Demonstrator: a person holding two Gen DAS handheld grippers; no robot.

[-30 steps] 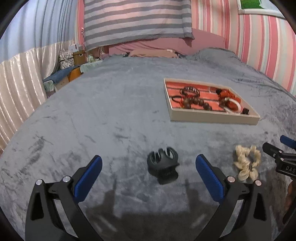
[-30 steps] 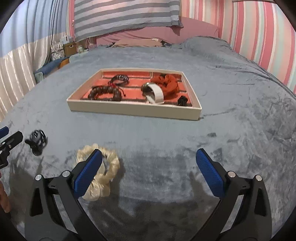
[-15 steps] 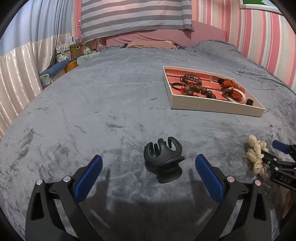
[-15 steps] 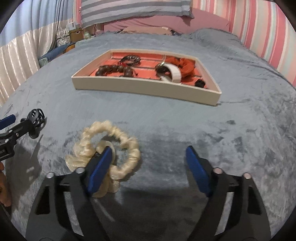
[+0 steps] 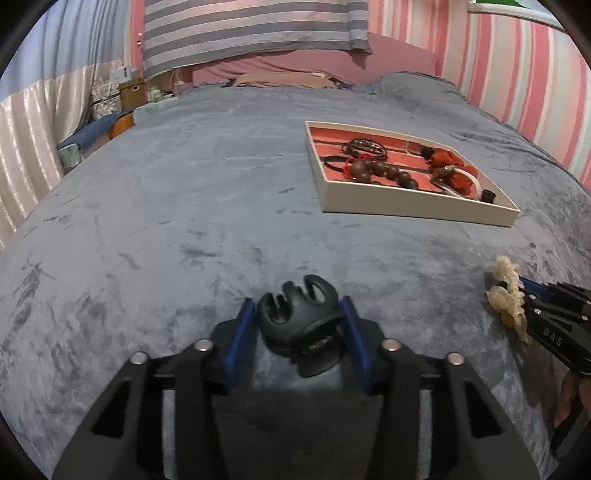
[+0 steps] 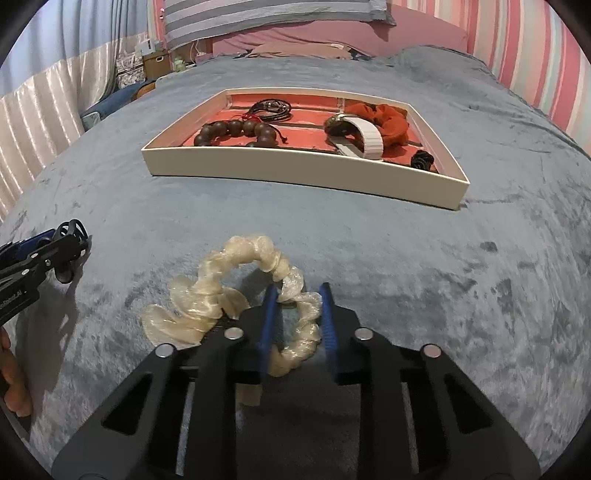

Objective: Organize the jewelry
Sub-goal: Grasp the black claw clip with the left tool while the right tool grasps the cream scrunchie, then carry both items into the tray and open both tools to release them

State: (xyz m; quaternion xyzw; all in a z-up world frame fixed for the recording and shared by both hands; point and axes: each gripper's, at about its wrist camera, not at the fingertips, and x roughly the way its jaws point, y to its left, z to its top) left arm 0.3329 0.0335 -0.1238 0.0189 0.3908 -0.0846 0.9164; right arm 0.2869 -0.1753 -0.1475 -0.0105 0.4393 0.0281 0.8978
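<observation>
My left gripper is shut on a black claw hair clip on the grey bedspread. My right gripper is shut on the right side of a cream scrunchie, which also shows at the right edge of the left wrist view. A white tray with a red lining lies farther back; it holds a brown bead bracelet, a dark cord bracelet, a white-strap watch, an orange scrunchie and a small black clip. The tray also shows in the left wrist view.
The left gripper with the clip shows at the left edge of the right wrist view. A striped pillow and a pink headboard stand at the far end. Boxes and clutter sit beyond the bed's left edge.
Both grippers moved forward and closed: the left onto the black claw clip, the right onto the cream scrunchie. Both were open half a second ago.
</observation>
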